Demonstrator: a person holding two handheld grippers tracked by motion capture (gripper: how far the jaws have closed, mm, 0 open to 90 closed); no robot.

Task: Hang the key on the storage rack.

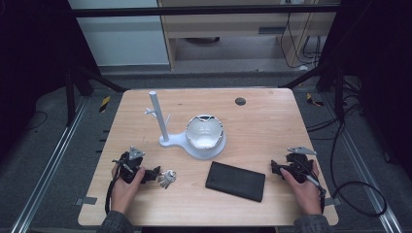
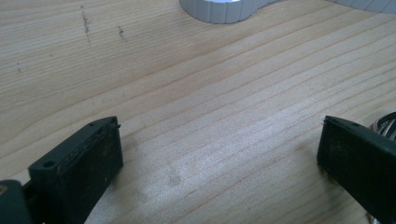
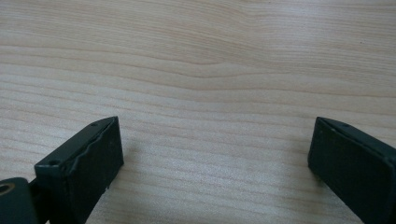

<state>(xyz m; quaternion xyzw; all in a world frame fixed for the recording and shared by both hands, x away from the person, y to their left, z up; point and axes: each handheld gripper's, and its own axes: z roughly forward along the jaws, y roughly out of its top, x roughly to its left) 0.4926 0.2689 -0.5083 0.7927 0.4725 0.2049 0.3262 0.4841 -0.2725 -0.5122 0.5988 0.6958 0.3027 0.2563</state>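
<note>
The left tool point(image 1: 154, 173) rests low on the bench point(image 1: 262, 121) near its front left corner, held in the person's left hand point(image 1: 127, 187). Its jaws stand wide apart with bare wood between them, gripping nothing. Just beside its tip lies a bunch of keys point(image 1: 166, 178); in the left gripper view a sliver of the metal ring peeks out past the right-hand jaw (whether metal and jaw touch cannot be told).

The right tool point(image 1: 275, 169) sits near the front right edge of the bench, held in the right hand point(image 1: 303, 187), a grey plate on top of it and a cable trailing off toward the floor. Its jaws are likewise spread wide, and the right gripper view shows plain wood between them.

Between the two tools, nearer the right one, a black wallet point(image 1: 235, 181) lies flat on the bench, slightly askew. Behind it, toward the middle of the bench, a white stand point(image 1: 170, 141) carries an upright post point(image 1: 158, 114) with small pegs, and its base widens into a round dish point(image 1: 206, 132). The stand's ribbed base edge point(image 2: 224, 10) shows at the top of the left gripper view.
</note>
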